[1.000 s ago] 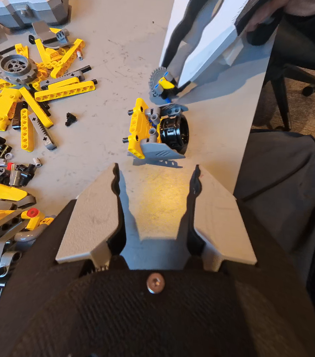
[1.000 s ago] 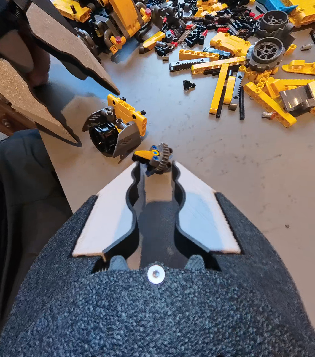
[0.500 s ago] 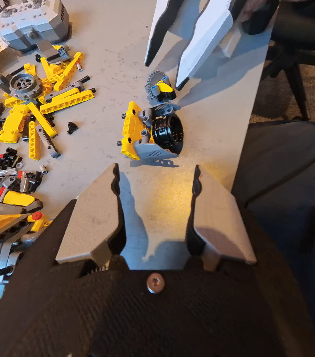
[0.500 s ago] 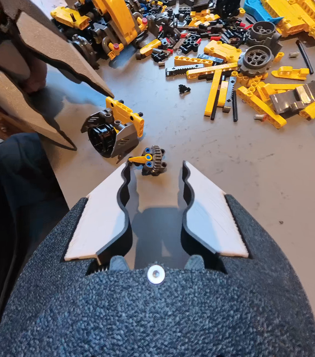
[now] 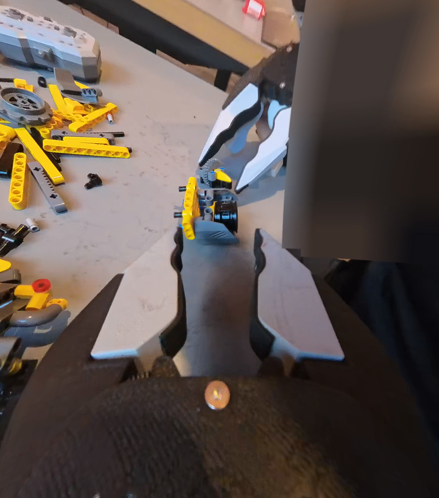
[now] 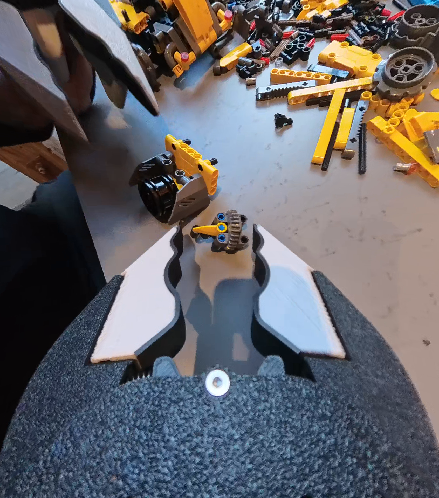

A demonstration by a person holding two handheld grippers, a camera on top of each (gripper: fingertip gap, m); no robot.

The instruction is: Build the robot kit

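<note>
A small assembly of a yellow beam, grey panels and a black wheel hub (image 5: 207,213) lies near the table's edge; it also shows in the right wrist view (image 6: 178,180). My left gripper (image 5: 217,233) is open and empty, its tips just short of this assembly. A little gear piece with a yellow tooth and blue pins (image 6: 226,231) lies beside it, and shows in the left wrist view (image 5: 214,175). My right gripper (image 6: 215,229) is open, its fingertips either side of the gear piece without gripping it.
A heap of loose yellow, black and grey building parts (image 6: 361,89) covers the far table, with grey wheels (image 5: 21,103) and a grey box (image 5: 40,43). The table edge (image 5: 280,215) runs close beside both grippers. A dark chair and clothing lie beyond it. My right fingertips sit around 10 centimeters from my left ones.
My right gripper let go of the gear piece, opened, and drew back slightly. My left gripper moved forward and lower toward the wheel assembly, staying open.
</note>
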